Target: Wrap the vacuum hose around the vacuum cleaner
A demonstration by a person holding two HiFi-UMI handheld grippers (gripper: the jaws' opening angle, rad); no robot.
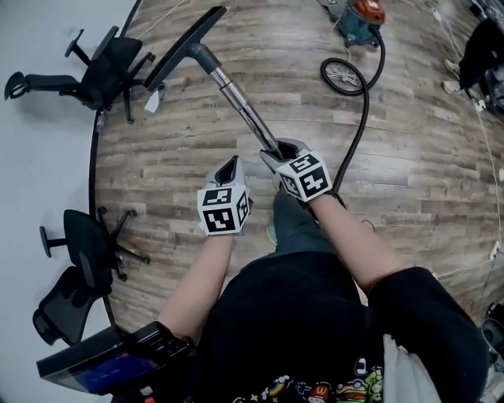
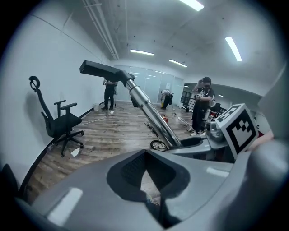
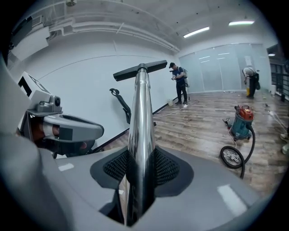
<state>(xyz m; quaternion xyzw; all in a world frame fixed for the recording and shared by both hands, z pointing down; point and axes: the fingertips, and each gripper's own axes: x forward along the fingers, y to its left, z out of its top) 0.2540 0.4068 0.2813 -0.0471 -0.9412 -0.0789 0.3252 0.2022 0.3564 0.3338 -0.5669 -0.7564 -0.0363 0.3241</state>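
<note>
My right gripper (image 1: 285,149) (image 3: 142,151) is shut on the shiny metal wand (image 1: 236,98) (image 3: 141,113) near its lower end. The wand rises to the black floor head (image 1: 183,46) (image 3: 140,70), held off the floor. From the grip a black hose (image 1: 358,134) (image 3: 246,158) curves across the wood floor to the teal and red vacuum cleaner (image 1: 361,17) (image 3: 243,119). My left gripper (image 1: 232,163) (image 2: 145,153) hangs just left of the right one, jaw tips together and nothing in its padded hollow. The wand (image 2: 149,108) passes to its right.
A black ring with white inside (image 1: 341,75) (image 3: 231,156) lies by the hose. Two office chairs (image 1: 102,67) (image 1: 87,260) stand along the curved wall at the left. People stand farther off (image 2: 203,103) (image 3: 179,83). A dark device (image 1: 94,362) sits by my left hip.
</note>
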